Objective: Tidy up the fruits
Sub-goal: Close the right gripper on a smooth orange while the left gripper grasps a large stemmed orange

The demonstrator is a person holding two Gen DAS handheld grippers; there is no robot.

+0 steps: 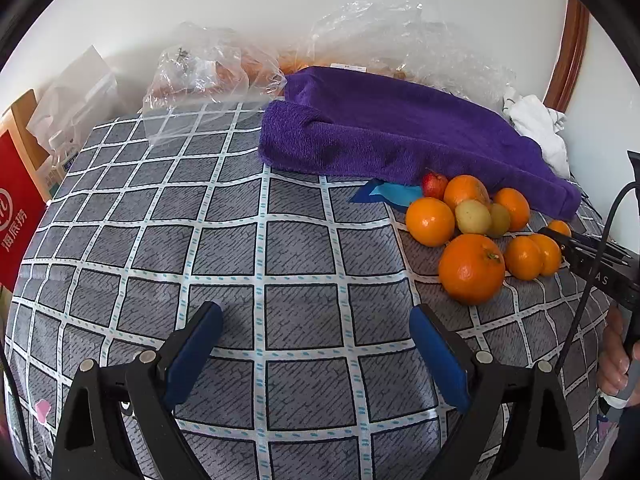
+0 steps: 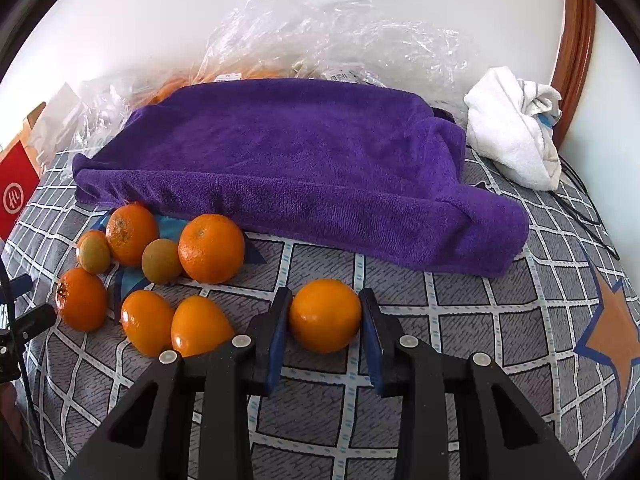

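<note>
A pile of oranges, small greenish fruits and one red fruit lies on the checked cloth by the front edge of a purple towel. My right gripper is shut on one orange apart from the pile, its blue pads touching both sides. In the left wrist view the pile shows at right, with a large orange nearest. My left gripper is open and empty over the cloth, left of the pile. The right gripper shows at that view's right edge.
The purple towel covers a box-like shape at the back. Clear plastic bags with orange fruit lie behind it by the wall. A white cloth sits at back right. A red box stands at the left edge.
</note>
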